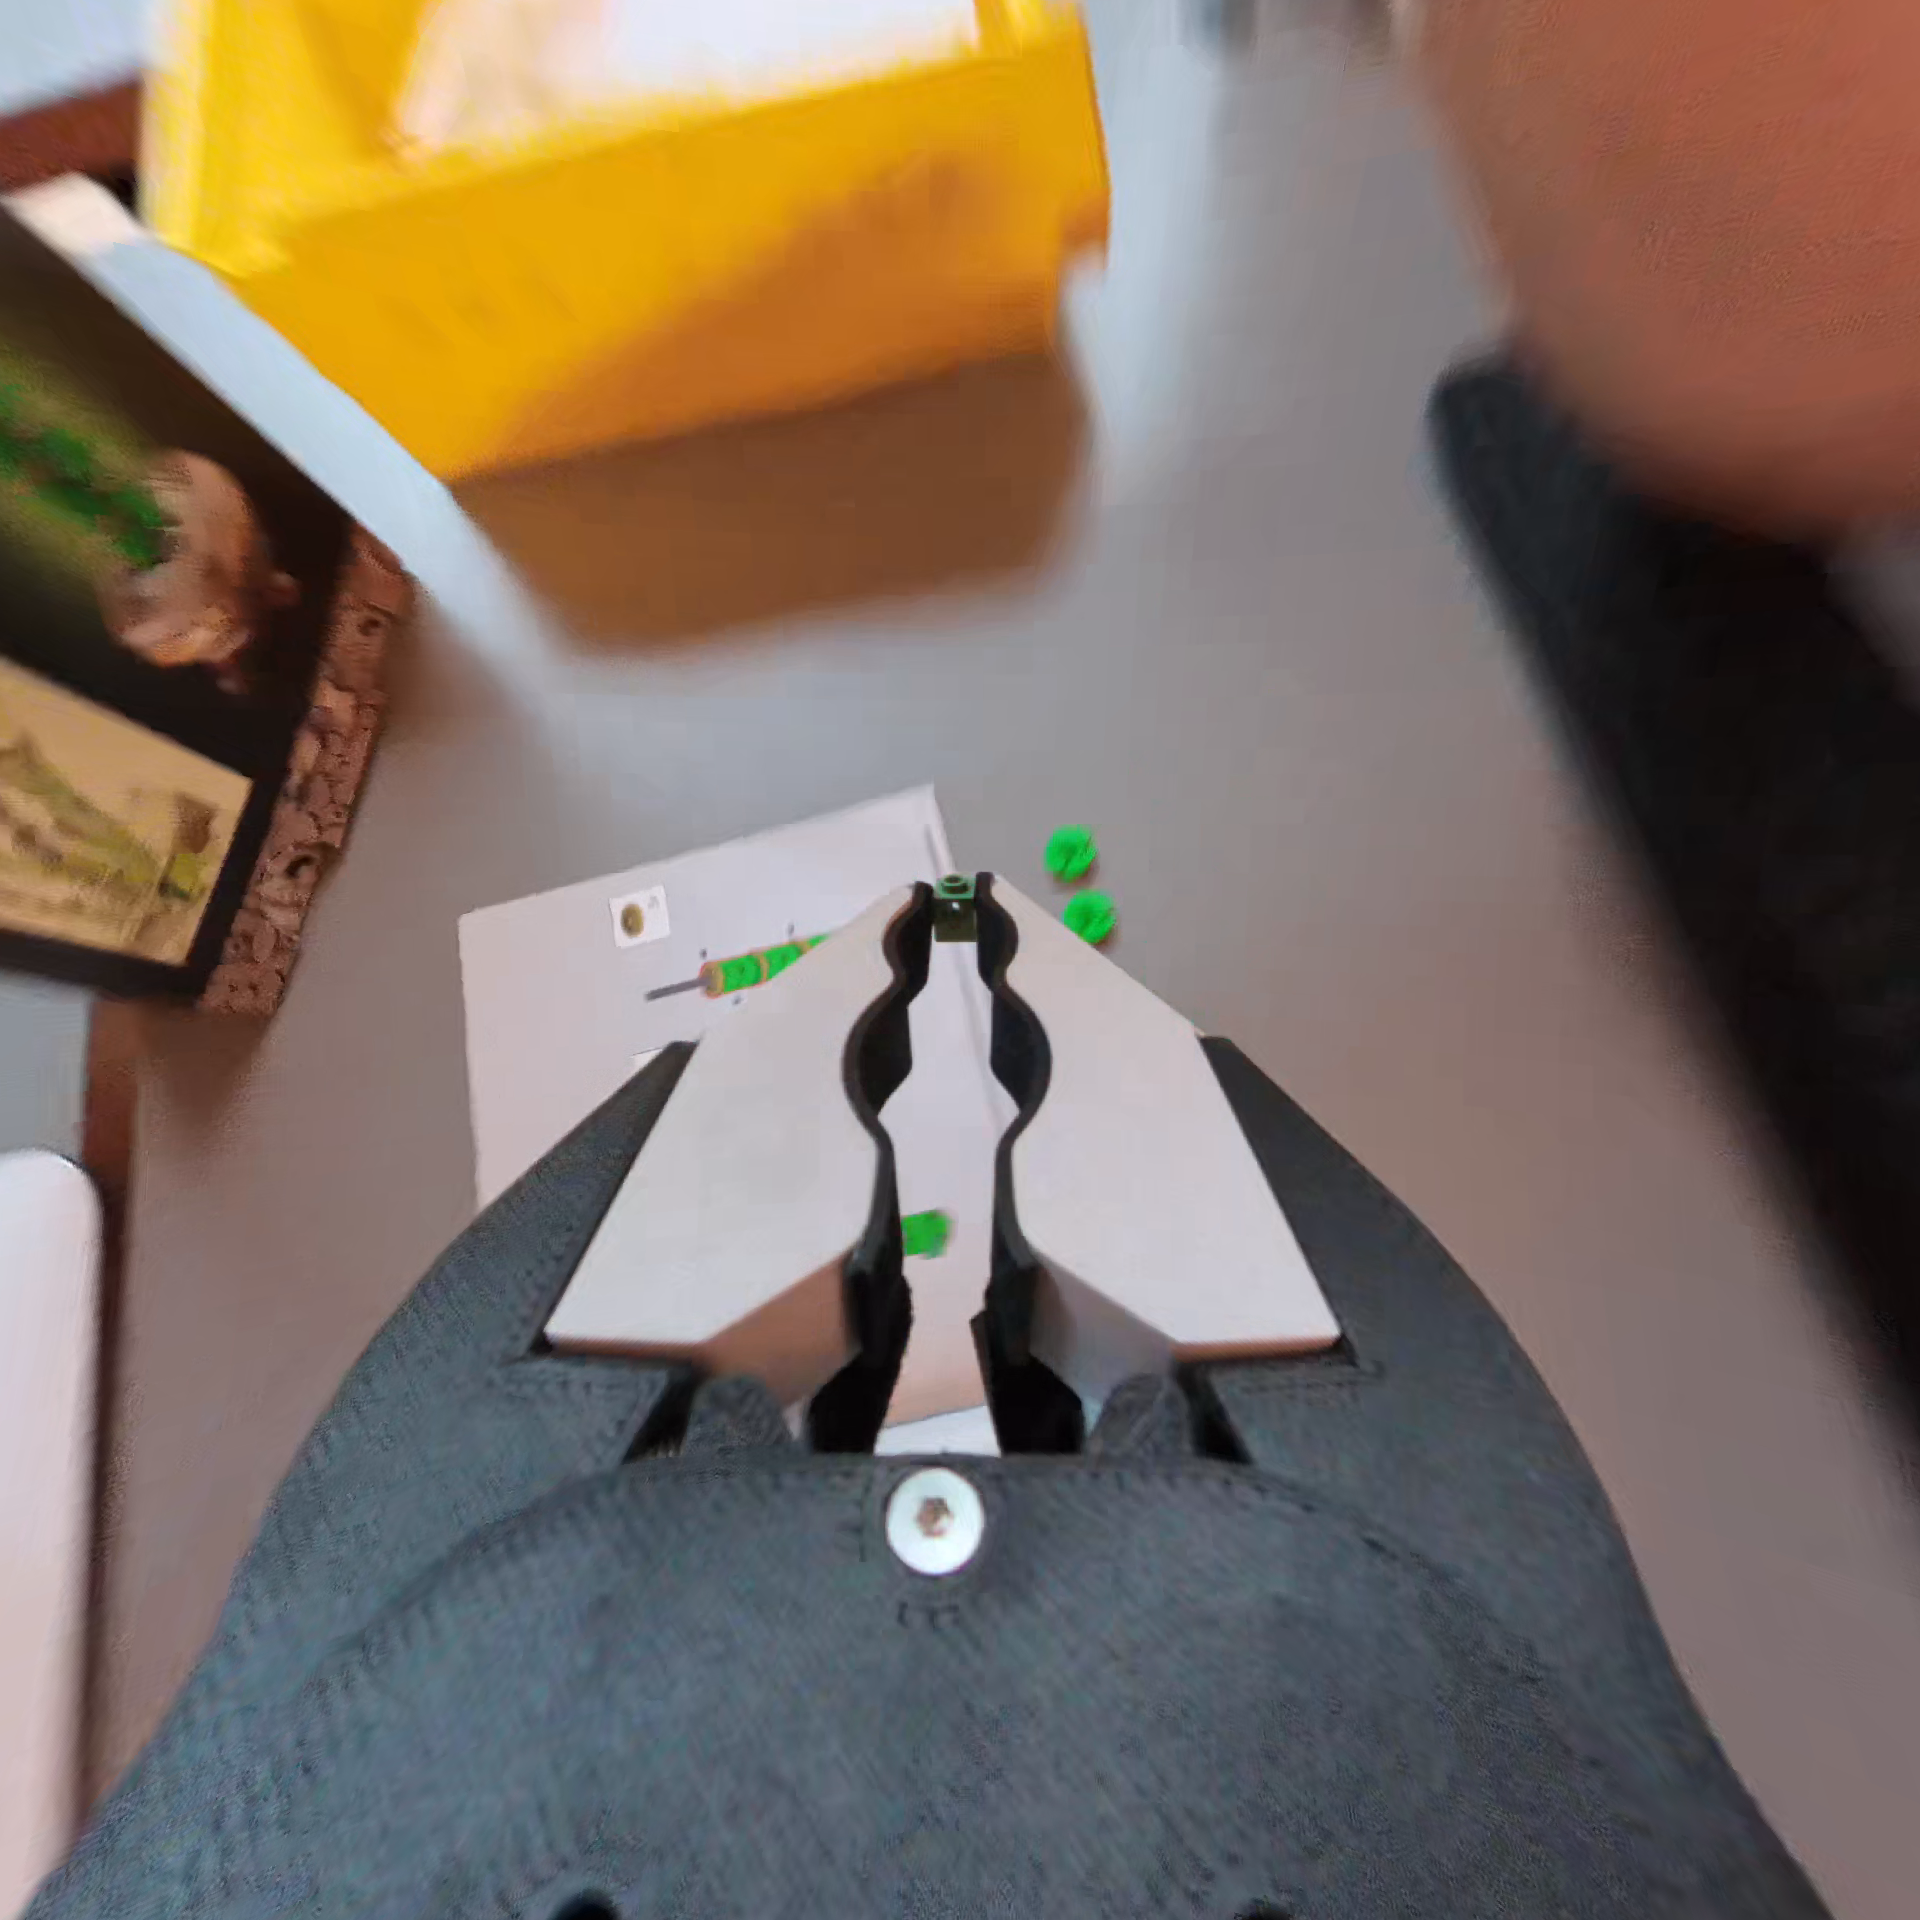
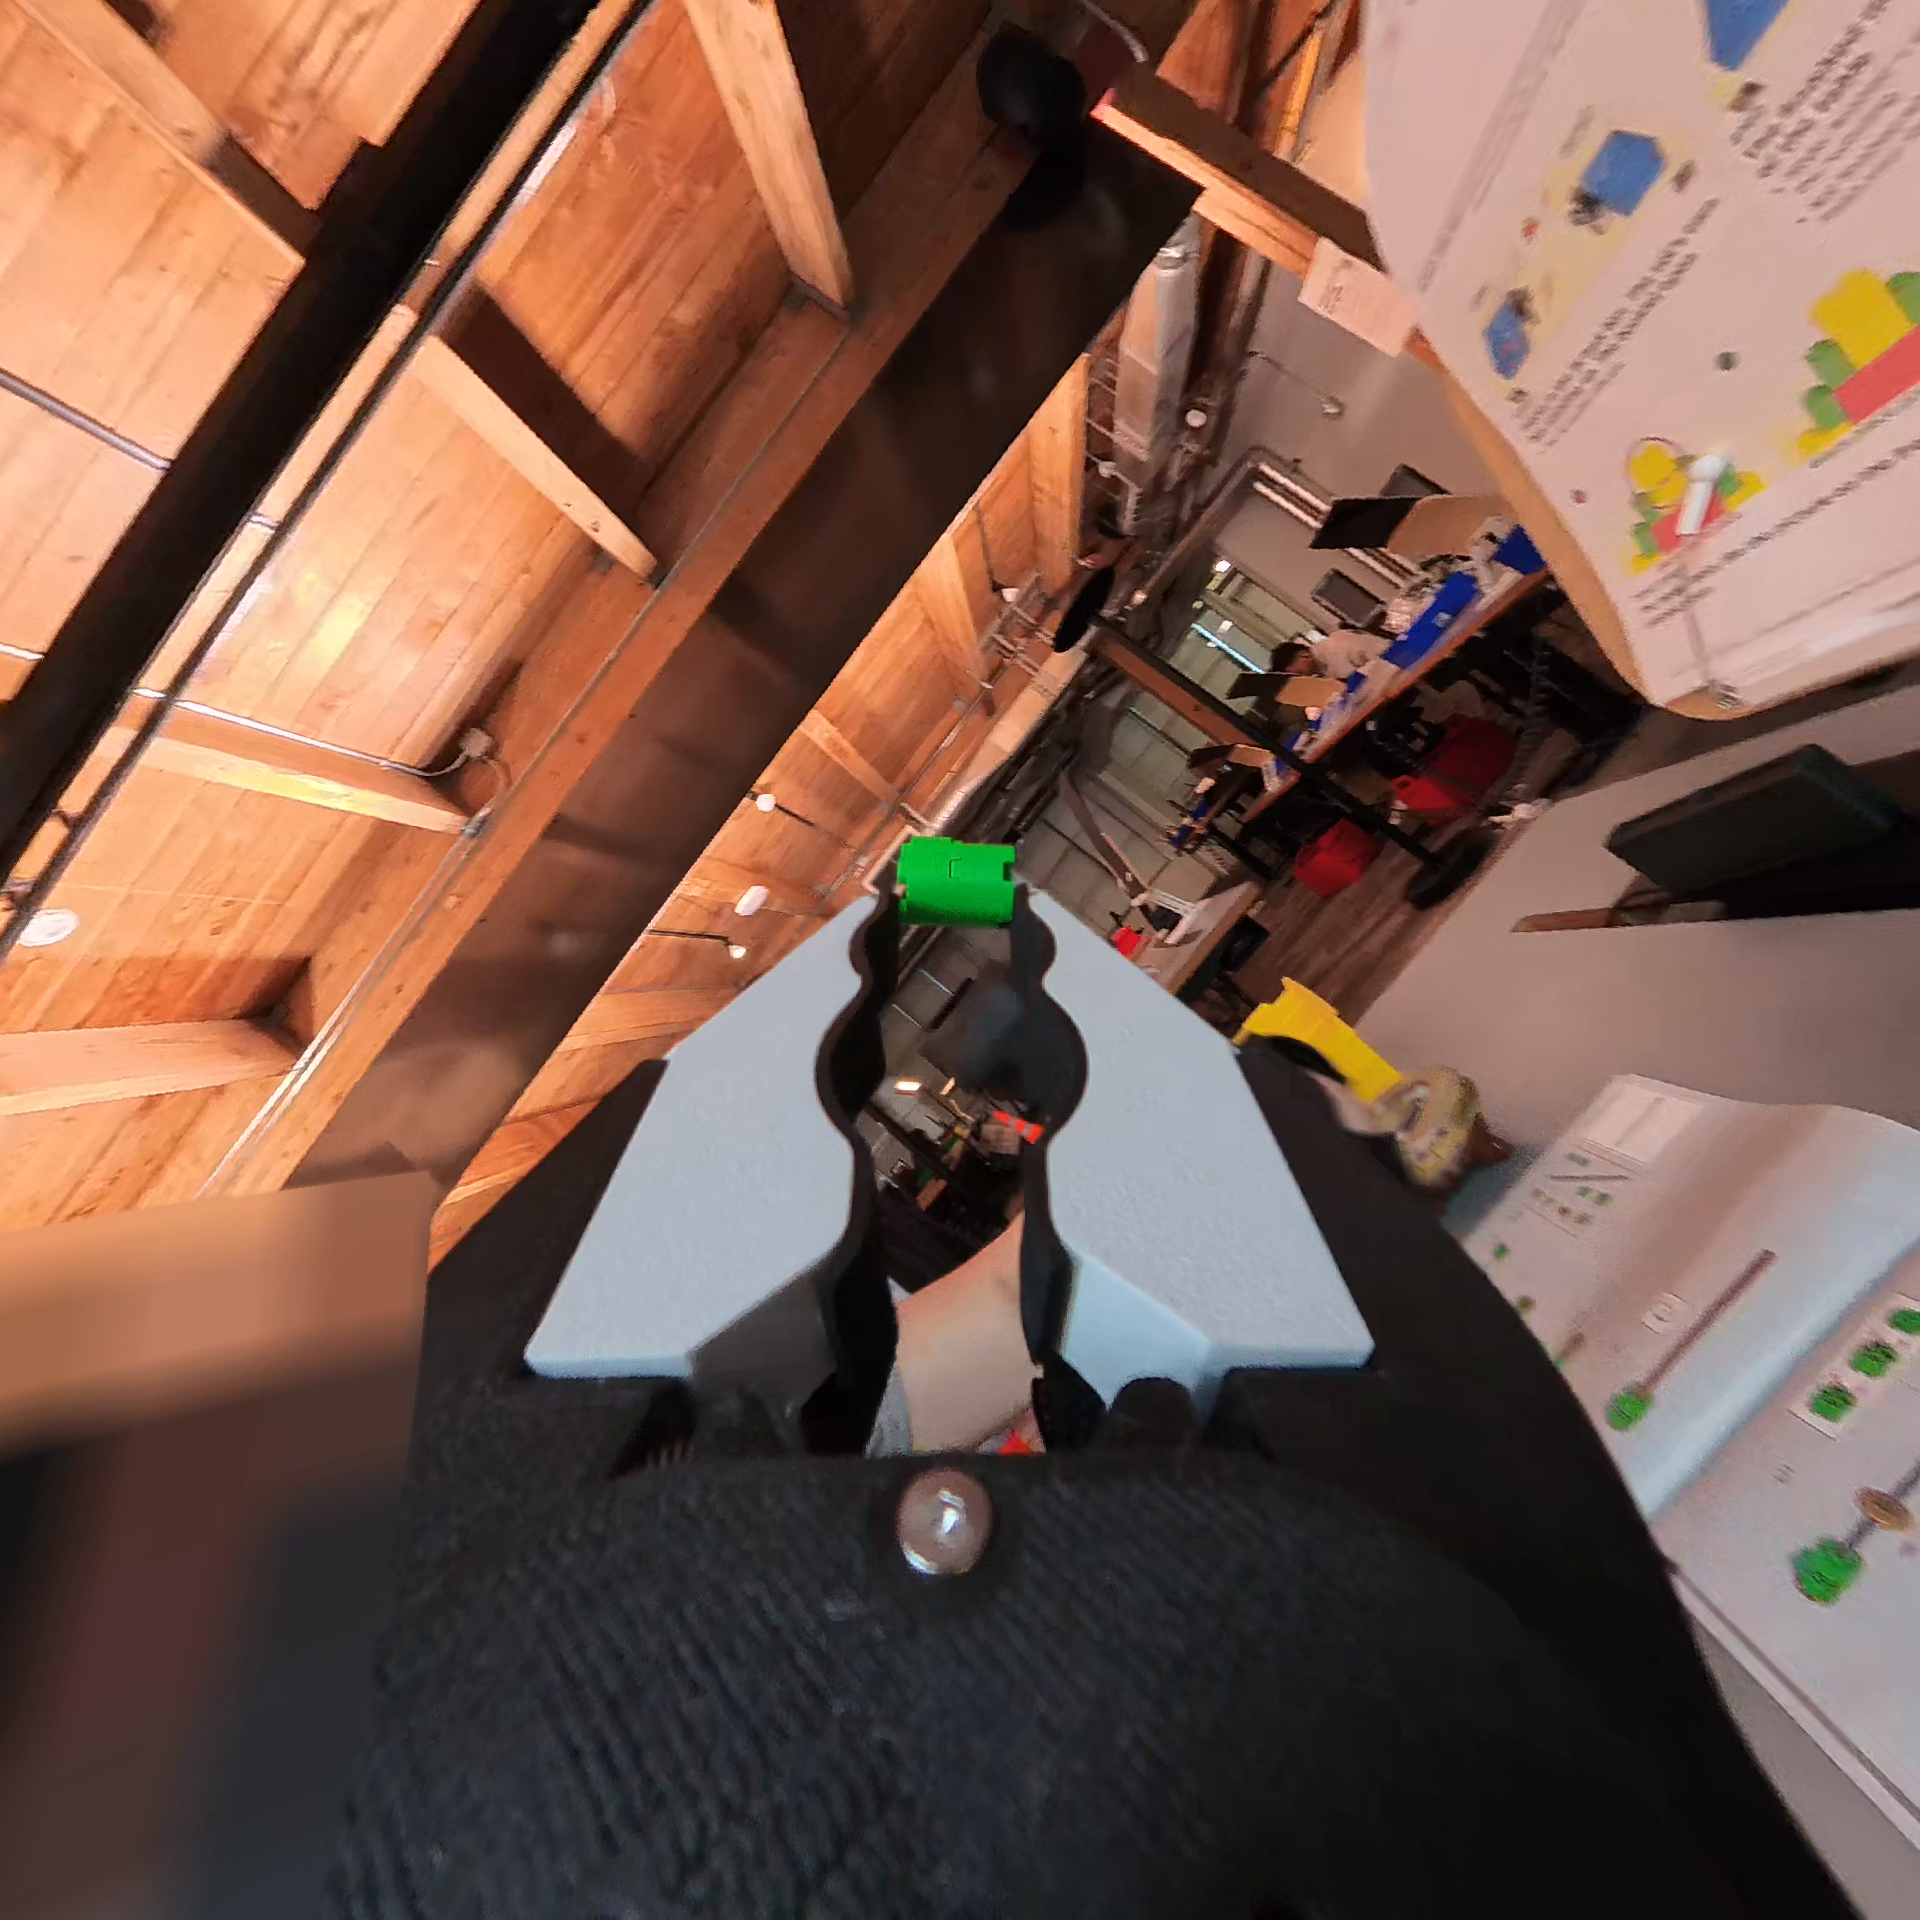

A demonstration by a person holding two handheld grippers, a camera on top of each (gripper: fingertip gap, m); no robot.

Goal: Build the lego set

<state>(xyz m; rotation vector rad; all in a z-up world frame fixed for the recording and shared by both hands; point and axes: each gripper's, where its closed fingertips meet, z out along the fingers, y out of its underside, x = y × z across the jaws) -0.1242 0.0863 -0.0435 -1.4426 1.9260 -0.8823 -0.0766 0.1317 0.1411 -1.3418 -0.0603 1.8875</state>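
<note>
A: Status of the left gripper (image 1: pixel 954 906)?

B: Clamped at the very tips on a small olive-green brick (image 1: pixel 954 912), held above the instruction sheet (image 1: pixel 582 1039) on the worktop (image 1: pixel 1195 675). Two loose bright green pieces (image 1: pixel 1070 852) lie just beside the sheet.

A: And the right gripper (image 2: pixel 954 914)?

B: Clamped on a bright green piece (image 2: pixel 954 883), raised and angled toward the ceiling beams (image 2: pixel 416 416) (well clear of the worktop).

A: Failure modes?

B: Both grips are tip-only. My judgement: a slight misalignment during mating could twist either piece out. The views are blurred, so fast motion would worsen that. A dropped piece might bounce toward the yellow bin (image 1: pixel 675 260).
</note>
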